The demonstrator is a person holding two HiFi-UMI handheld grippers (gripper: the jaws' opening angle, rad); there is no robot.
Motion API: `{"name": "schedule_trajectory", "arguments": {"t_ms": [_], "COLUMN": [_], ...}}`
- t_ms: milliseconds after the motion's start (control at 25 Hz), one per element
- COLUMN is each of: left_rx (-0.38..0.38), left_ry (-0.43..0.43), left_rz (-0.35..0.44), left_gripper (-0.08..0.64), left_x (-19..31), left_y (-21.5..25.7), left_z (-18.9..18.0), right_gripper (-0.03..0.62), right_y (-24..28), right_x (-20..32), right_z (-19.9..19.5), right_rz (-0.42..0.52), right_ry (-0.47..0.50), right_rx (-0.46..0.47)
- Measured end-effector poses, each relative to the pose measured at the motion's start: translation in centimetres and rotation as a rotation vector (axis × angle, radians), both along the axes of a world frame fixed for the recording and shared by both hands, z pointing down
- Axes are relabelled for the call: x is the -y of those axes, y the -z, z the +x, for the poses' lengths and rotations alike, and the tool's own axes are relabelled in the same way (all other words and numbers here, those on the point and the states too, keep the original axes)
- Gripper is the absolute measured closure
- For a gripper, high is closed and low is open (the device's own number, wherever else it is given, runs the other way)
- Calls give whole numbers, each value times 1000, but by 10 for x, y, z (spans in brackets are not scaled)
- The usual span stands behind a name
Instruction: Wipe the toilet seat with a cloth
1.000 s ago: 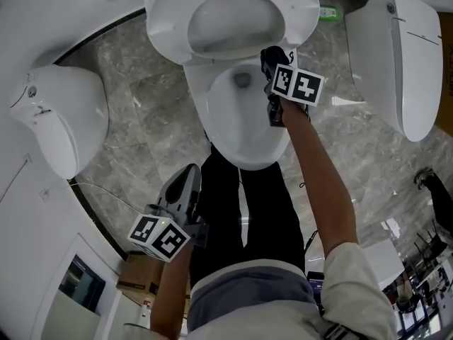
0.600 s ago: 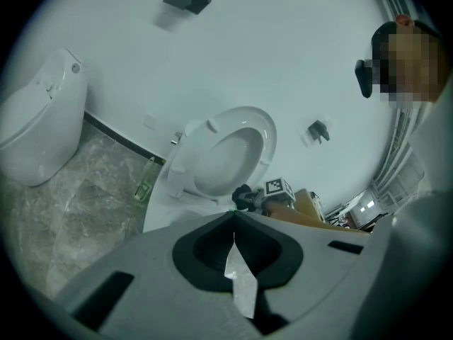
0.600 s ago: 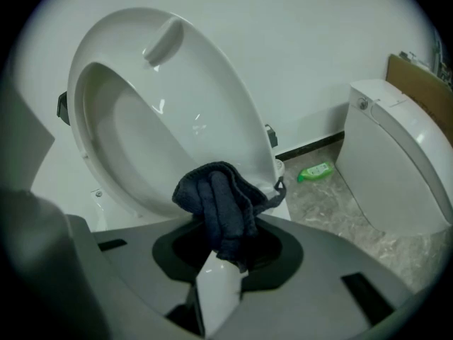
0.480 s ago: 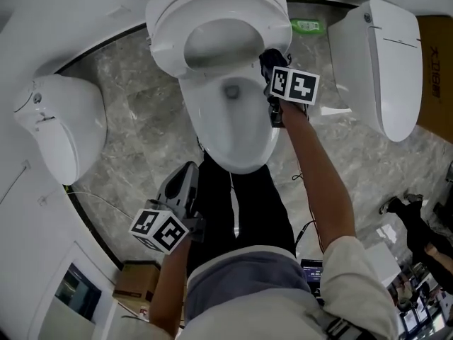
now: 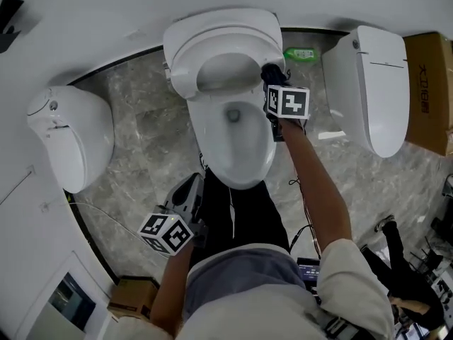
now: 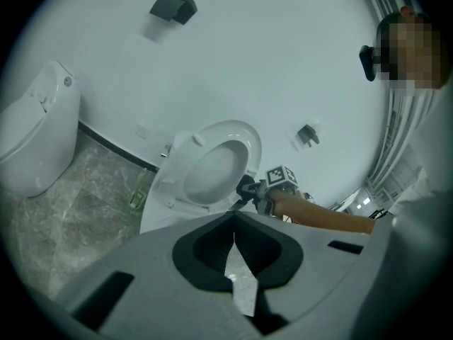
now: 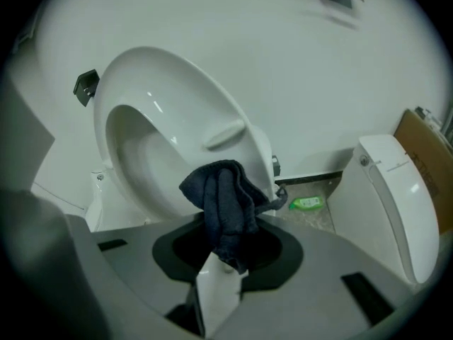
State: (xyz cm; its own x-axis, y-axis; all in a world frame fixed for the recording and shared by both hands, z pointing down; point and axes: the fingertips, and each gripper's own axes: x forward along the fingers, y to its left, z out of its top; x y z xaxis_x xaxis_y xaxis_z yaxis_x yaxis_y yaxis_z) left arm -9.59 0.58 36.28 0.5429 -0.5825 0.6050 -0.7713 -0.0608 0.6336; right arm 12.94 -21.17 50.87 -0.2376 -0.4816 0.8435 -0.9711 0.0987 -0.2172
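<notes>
A white toilet stands ahead with its seat (image 5: 185, 61) raised over the open bowl (image 5: 233, 144). My right gripper (image 5: 273, 76) is at the seat's right edge, shut on a dark blue cloth (image 7: 223, 204). The cloth bunches out of the jaws in front of the seat ring (image 7: 163, 98); I cannot tell whether it touches the ring. My left gripper (image 5: 185, 190) hangs back by the person's waist, shut with nothing in it. In the left gripper view its closed jaws (image 6: 233, 234) point toward the seat (image 6: 212, 165) and the cloth (image 6: 245, 188).
Two more white toilets flank this one, at left (image 5: 71, 137) and at right (image 5: 371, 83). A green bottle (image 5: 301, 54) lies on the marble floor by the curved wall. A cardboard box (image 5: 428, 91) stands far right. Cables trail beside the bowl.
My right gripper has risen with the cloth along the raised seat's right edge and rolled a little. My left gripper has risen slightly. The toilet sits smaller in the head view.
</notes>
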Motion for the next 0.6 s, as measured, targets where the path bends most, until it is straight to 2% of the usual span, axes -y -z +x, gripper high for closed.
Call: {"name": "schedule_trajectory", "arguments": {"t_ms": [200,400,600], "left_rx": [-3,3,41], "left_ry": [-19,-55,-86], "left_rz": [23,64,129], "left_gripper": [551,551,551], "left_x": [5,17,46], "left_y": [11,29,40], "left_z": [2,7,11], "right_gripper": [497,497,497], "right_y": [32,67,111], "right_x": [7,3,-2], "right_z": [-15,-34,-44], "right_rz": [38,62,119], "right_ry": [38,51,82], "right_rx": [-2,74,156]}}
